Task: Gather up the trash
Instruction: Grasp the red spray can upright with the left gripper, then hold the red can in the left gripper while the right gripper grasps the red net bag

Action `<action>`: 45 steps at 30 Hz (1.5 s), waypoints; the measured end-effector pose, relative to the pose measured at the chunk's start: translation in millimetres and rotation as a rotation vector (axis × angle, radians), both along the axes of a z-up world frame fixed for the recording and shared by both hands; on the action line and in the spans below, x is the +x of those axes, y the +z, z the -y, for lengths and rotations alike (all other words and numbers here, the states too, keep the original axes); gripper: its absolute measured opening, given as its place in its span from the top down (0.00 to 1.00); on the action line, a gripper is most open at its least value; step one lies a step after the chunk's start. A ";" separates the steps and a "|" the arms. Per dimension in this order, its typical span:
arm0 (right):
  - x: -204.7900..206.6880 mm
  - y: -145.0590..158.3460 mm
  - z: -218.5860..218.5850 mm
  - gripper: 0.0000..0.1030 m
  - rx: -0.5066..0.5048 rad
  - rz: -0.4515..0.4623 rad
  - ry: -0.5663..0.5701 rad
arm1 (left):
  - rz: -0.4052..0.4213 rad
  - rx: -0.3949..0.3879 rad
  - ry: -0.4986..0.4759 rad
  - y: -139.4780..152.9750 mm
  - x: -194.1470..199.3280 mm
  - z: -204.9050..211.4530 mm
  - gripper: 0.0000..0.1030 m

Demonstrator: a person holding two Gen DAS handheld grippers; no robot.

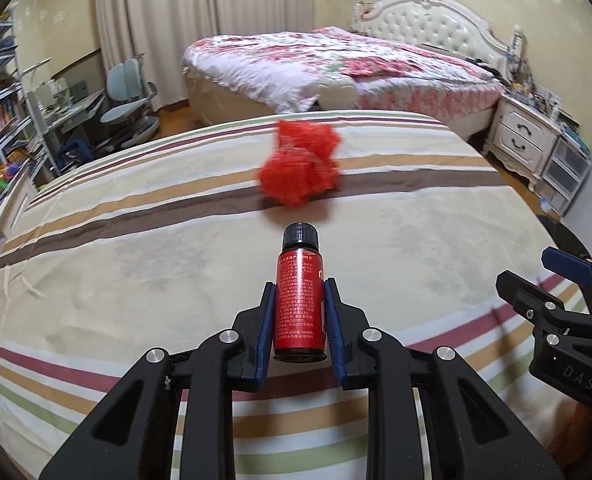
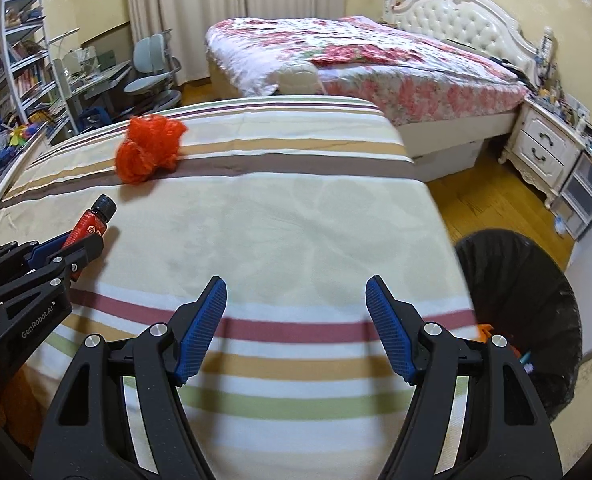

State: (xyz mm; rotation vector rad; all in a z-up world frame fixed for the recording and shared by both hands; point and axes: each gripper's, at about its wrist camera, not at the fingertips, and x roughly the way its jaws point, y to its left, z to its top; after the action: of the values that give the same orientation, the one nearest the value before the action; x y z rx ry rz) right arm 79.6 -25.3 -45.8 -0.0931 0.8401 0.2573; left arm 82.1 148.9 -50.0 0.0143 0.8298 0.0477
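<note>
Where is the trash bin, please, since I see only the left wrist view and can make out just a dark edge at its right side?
Observer: The black-lined bin stands on the wooden floor just off the right edge of the striped bed, beside the right hand-held gripper.
Operator: Is that right hand-held gripper carrying anything?
Observer: No, its jaws stand open with only the bedsheet between them.
Operator: Is the bin empty?
Observer: No, a few small coloured pieces show inside near its rim.
Operator: Is the floor between bed and bin free?
Observer: I see no obstacle; the bin sits close against the bed.
</note>
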 end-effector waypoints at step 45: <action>37.0 5.7 -88.1 0.51 0.067 -0.041 0.051 | 0.078 -0.022 0.160 24.2 -0.2 -83.2 0.76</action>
State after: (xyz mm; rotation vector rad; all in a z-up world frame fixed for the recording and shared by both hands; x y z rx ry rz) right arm 116.6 62.9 -40.1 -0.0468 0.8700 0.3360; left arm 82.0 232.1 -25.8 -0.0747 0.7520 0.1883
